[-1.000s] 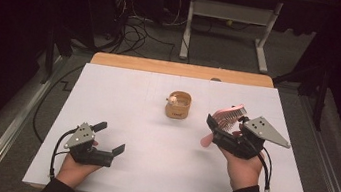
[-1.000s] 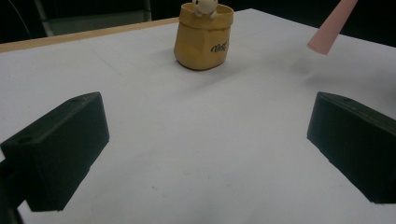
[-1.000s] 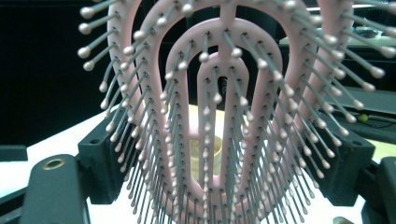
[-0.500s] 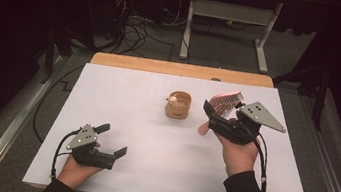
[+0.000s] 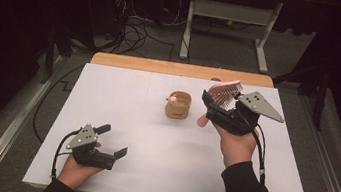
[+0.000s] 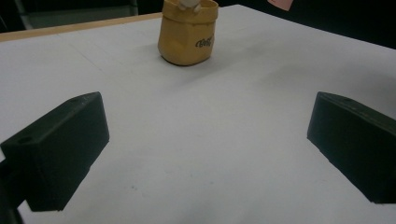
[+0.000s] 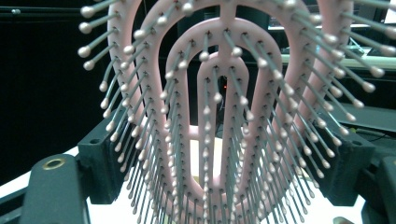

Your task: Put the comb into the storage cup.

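white sheet over a wooden table (image 5: 113,60), dark floor with cables behind. item: my right gripper (image 5: 213,108), raised above the table's right half, jaws clamped on a pink brush (image 5: 224,91); high view gives its tilt, head up and away from me, handle end poking out below toward the middle. right gripper view adds the brush's (image 7: 219,116) looped open frame and ball-tipped bristles facing the camera. item: my left gripper (image 5: 112,141), low at the near left, jaws wide apart, holding nothing. item: small yellow pouch (image 5: 178,104), mid-table; left gripper view shows dark lettering on the pouch (image 6: 187,32).
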Demonstrator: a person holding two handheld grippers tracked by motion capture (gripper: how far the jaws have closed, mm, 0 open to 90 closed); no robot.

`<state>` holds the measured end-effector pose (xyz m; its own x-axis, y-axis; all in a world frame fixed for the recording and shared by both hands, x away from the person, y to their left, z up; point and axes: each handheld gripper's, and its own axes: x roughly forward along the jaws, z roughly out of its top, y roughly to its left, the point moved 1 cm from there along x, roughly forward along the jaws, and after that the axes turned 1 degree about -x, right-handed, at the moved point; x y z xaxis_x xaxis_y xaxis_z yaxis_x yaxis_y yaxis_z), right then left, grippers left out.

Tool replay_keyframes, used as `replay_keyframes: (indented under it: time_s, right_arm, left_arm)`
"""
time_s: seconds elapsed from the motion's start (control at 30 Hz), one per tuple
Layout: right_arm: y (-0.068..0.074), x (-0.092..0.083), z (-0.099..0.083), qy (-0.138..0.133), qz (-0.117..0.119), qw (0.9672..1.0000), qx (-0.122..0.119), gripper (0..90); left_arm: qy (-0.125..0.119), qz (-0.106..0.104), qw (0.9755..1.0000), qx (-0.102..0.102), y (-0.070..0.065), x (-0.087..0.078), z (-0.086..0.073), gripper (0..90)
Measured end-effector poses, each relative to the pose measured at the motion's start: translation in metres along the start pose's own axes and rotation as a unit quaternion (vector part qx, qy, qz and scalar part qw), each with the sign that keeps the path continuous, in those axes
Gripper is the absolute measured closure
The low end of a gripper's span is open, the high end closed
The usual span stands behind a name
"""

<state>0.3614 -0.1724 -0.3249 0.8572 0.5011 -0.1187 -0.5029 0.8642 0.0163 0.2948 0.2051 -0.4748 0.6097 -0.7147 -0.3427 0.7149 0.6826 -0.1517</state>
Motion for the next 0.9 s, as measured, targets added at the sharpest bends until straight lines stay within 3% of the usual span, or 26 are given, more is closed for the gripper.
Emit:
replay_keyframes:
  time_s: [0.2, 0.57, 0.7, 0.9]
  right_arm:
    - [-0.001, 0.007, 0.004, -0.002, -0.006, 1.0000, 0.003, 20.1]
    - [0.001, 0.025, 0.010, -0.003, -0.015, 0.9999, 0.007, 20.1]
    - [0.003, 0.031, 0.013, -0.006, -0.016, 0.9998, 0.004, 20.1]
    - [0.005, 0.040, 0.016, -0.005, -0.014, 0.9999, 0.001, 20.1]
  left_arm:
    - [0.008, 0.000, 0.9999, 0.013, -0.003, 0.001, 0.000, 0.0]
    - [-0.014, 0.003, 0.9999, 0.003, -0.001, -0.003, 0.000, 0.0]
    - [-0.008, -0.004, 1.0000, 0.001, -0.002, -0.002, -0.001, 0.0]
    - [-0.004, -0.005, 0.9998, 0.018, -0.005, -0.001, -0.001, 0.0]
